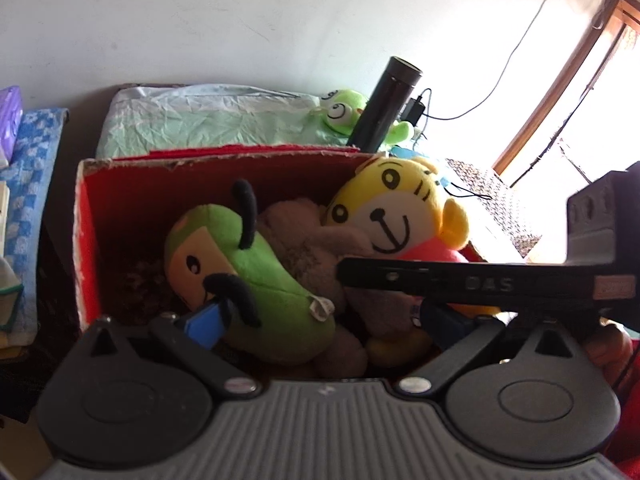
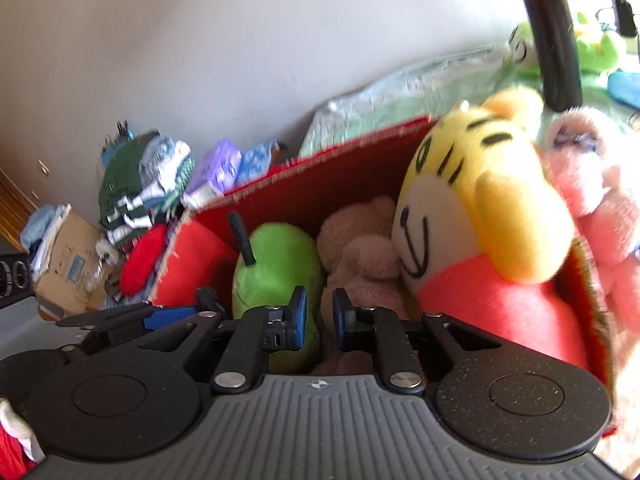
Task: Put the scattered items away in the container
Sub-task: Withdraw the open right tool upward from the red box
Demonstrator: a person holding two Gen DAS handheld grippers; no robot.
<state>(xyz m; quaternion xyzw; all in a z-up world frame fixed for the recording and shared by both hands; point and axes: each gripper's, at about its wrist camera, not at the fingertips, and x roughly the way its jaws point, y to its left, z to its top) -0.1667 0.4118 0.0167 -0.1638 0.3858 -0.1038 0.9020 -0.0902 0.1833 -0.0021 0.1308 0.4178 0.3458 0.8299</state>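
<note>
A red cardboard box (image 1: 224, 158) (image 2: 320, 156) holds a green plush (image 1: 248, 264) (image 2: 280, 256), a brown plush (image 1: 304, 236) (image 2: 360, 248) and a yellow tiger plush (image 1: 396, 208) (image 2: 472, 200). My left gripper (image 1: 324, 322) hangs open and wide over the box's near edge; its left pad touches the green plush's black arm. My right gripper (image 2: 320, 316) points into the box from the right, its blue pads a narrow gap apart with nothing between them. One of its black fingers (image 1: 440, 280) crosses the left wrist view. A pink plush (image 2: 592, 184) leans outside the box's right wall.
Behind the box lie a pale green crinkled bag (image 1: 200, 120), a green frog plush (image 1: 344, 114) and an upright black cylinder (image 1: 384, 108). A blue checked towel (image 1: 32, 168) is on the left. Piled clothes (image 2: 140, 184) and a cardboard carton (image 2: 68, 256) stand further left.
</note>
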